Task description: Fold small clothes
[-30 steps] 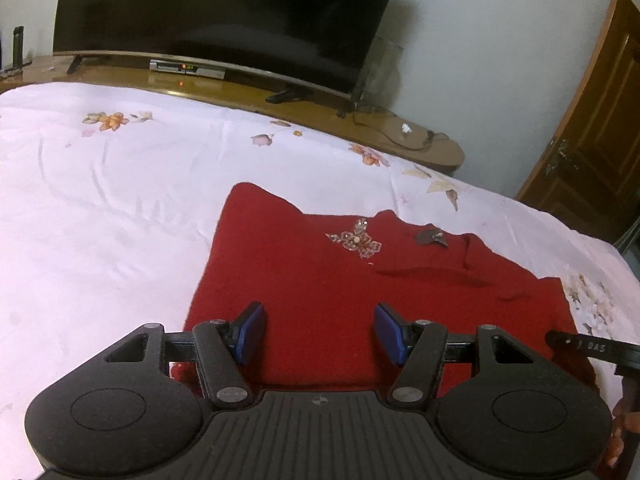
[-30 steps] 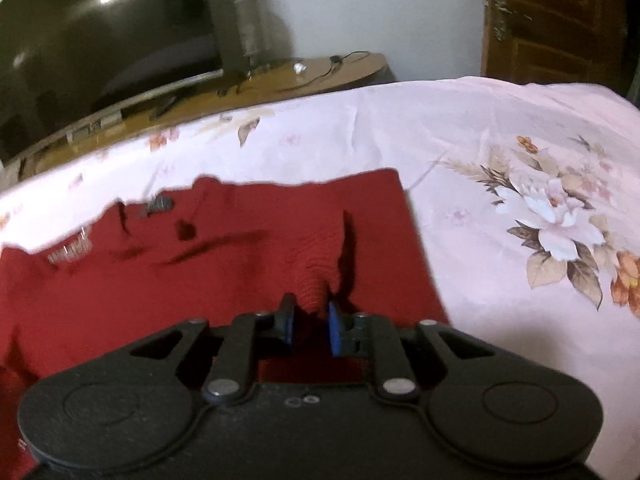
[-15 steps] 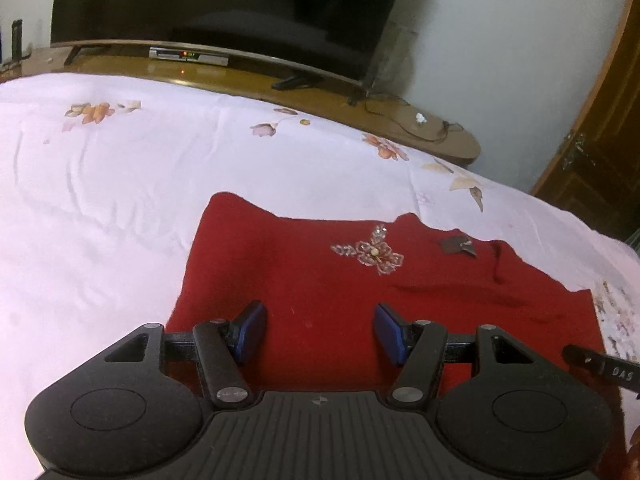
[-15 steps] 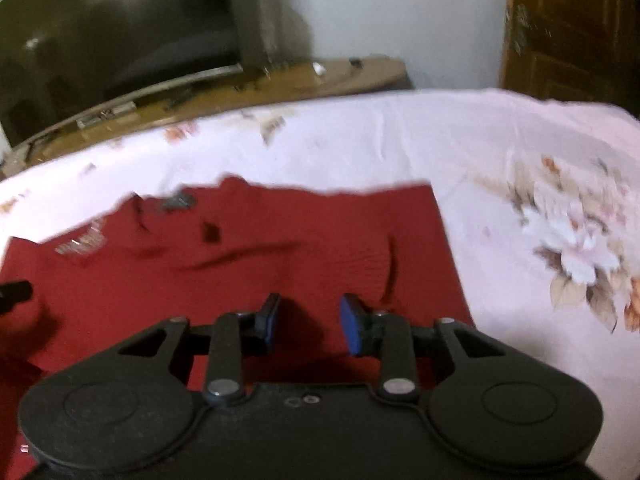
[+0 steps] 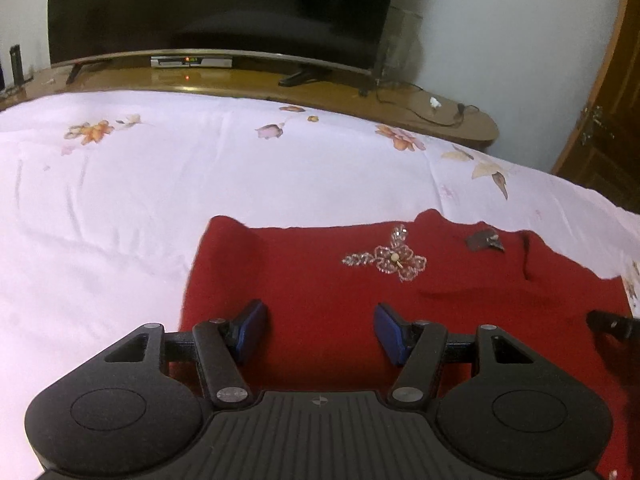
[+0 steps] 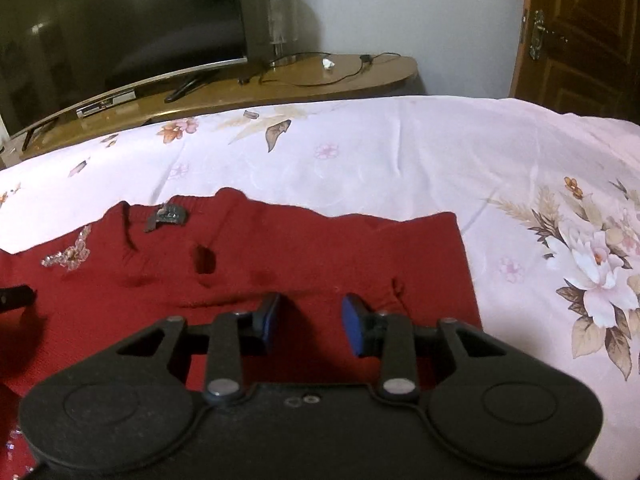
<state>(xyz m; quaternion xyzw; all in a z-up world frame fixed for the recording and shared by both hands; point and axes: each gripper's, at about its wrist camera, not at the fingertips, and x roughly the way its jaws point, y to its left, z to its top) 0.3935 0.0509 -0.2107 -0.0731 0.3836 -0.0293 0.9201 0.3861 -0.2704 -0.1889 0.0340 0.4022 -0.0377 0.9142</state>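
Note:
A small red knitted garment [image 5: 328,280] lies flat on the pink floral bedsheet [image 5: 120,184]. It has a beaded butterfly ornament [image 5: 394,260] and a dark neck label [image 5: 484,239]. My left gripper [image 5: 320,330] is open and empty over its near left part. In the right wrist view the garment [image 6: 320,248] shows the label [image 6: 168,216] and a folded layer. My right gripper [image 6: 310,322] is open and empty over its near right part. The other gripper's finger tip [image 5: 612,322] shows at the left wrist view's right edge.
A wooden TV bench [image 5: 280,84] with a large dark television [image 5: 216,4], a set-top box [image 5: 191,62] and cables runs along the far side of the bed. A brown door [image 6: 580,40] stands at the right. Bare sheet [image 6: 440,160] surrounds the garment.
My right gripper was shut on a pinch of the red fabric a second ago; it has opened and the fabric lies down. My left gripper stayed open and shifted slightly over the garment.

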